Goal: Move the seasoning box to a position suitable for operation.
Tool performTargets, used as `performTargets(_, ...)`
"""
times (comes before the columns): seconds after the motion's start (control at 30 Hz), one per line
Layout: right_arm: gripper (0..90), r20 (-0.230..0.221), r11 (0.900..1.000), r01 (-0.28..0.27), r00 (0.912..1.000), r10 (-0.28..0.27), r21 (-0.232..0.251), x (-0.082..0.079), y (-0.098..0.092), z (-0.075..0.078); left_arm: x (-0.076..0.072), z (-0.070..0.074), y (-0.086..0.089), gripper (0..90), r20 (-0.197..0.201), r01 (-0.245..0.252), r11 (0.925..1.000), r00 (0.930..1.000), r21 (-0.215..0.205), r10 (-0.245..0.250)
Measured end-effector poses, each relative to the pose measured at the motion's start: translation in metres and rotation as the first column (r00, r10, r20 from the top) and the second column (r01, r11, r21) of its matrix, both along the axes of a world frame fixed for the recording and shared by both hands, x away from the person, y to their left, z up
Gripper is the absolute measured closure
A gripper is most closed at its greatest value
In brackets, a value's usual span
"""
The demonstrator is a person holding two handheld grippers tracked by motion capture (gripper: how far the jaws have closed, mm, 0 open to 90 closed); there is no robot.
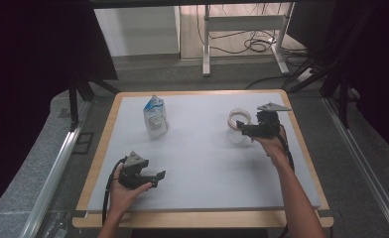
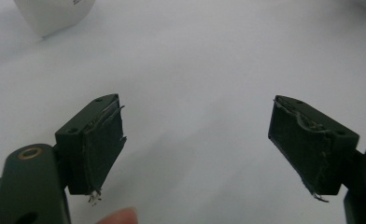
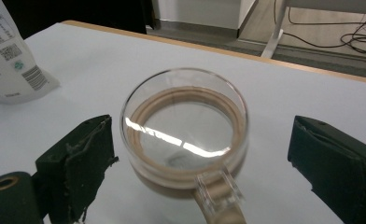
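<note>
1. My right tongs (image 1: pixel 243 130) sit at the far right of the bench (image 1: pixel 207 163), pointing left across it, with the grey three-cornered plate on top.
2. In the right gripper view those tongs (image 3: pixel 200 158) stand wide apart, with nothing pressed between the pads.
3. Between the two jaws, and a little ahead of them, I see a clear glass cup (image 3: pixel 186 123) standing upright on the bench. Its handle (image 3: pixel 218 193) points back toward me, and neither jaw touches the glass.
4. Seen through the glass, a tan ring (image 3: pixel 146 109) follows the cup's wall. I cannot tell whether it lies inside the cup or under it.
5. From the high view, a pale ring-shaped thing (image 1: pixel 238 119) lies just beside the right tongs on their far side, and the clear cup (image 1: pixel 238 138) sits close at their tips.
6. A white and blue pouch (image 1: pixel 155 117) stands upright at the far left of the bench, well apart from the cup. In the right gripper view its printed corner (image 3: pixel 10 60) shows at the upper left.
7. My left tongs (image 1: pixel 159 179) rest near the front left of the bench, pointing right, held in the left hand (image 1: pixel 125 191).
8. In the left gripper view these tongs (image 2: pixel 197 144) are also wide apart, with bare white bench between the pads.
</note>
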State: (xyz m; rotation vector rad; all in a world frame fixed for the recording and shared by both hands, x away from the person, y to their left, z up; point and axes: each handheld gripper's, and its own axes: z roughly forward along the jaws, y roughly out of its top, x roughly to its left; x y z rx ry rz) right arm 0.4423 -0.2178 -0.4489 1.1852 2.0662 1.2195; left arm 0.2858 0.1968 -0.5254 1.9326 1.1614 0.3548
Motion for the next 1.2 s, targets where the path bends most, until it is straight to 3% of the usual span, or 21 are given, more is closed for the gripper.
performTargets(0.2, 7.4, -0.038, 1.000, -0.024, 0.9990, 0.024, 0.002, 0.015, 0.009, -0.016, 0.000, -0.001, -0.002, 17.9, -0.001, 0.005, 1.0000, 1.0000, 0.003, -0.005)
performTargets(0.37, 7.5, -0.041, 1.000, -0.023, 0.9989, 0.023, 0.008, 0.017, 0.011, -0.018, 0.001, -0.004, -0.002, 17.9, -0.008, 0.005, 1.0000, 1.0000, 0.003, -0.005)
performTargets(0.43, 7.0, -0.050, 1.000, -0.020, 0.9985, 0.020, 0.001, 0.016, 0.012, -0.014, 0.002, -0.005, -0.003, 17.9, -0.014, 0.003, 1.0000, 0.9999, 0.003, -0.002)
performTargets(0.57, 7.9, -0.008, 0.999, -0.027, 0.9996, 0.027, 0.020, 0.008, 0.006, 0.009, 0.004, -0.008, -0.005, 17.9, -0.021, 0.011, 0.9999, 0.9997, 0.002, -0.011)
performTargets(0.7, 7.8, -0.032, 1.000, -0.032, 0.9990, 0.031, 0.000, 0.014, 0.005, 0.012, 0.005, -0.010, -0.009, 17.9, -0.026, 0.023, 0.9997, 0.9994, 0.007, -0.023)
performTargets(0.9, 7.3, -0.072, 0.998, -0.038, 0.9968, 0.034, -0.053, 0.026, 0.017, -0.003, 0.006, -0.010, -0.012, 17.9, -0.021, 0.035, 0.9994, 0.9992, 0.008, -0.035)
performTargets(1.0, 7.4, -0.075, 0.997, -0.051, 0.9961, 0.047, -0.054, 0.030, 0.025, -0.009, 0.005, -0.009, -0.012, 17.9, -0.019, 0.035, 0.9993, 0.9992, 0.009, -0.035)
performTargets(1.07, 8.1, -0.098, 0.995, -0.053, 0.9941, 0.045, -0.085, 0.036, 0.030, -0.018, 0.004, -0.008, -0.011, 17.9, -0.017, 0.031, 0.9995, 0.9994, 0.007, -0.031)
performTargets(1.2, 9.9, -0.125, 0.996, -0.065, 0.9906, 0.056, -0.068, 0.040, 0.027, -0.024, 0.004, -0.008, -0.011, 17.9, -0.017, 0.031, 0.9995, 0.9994, 0.008, -0.031)
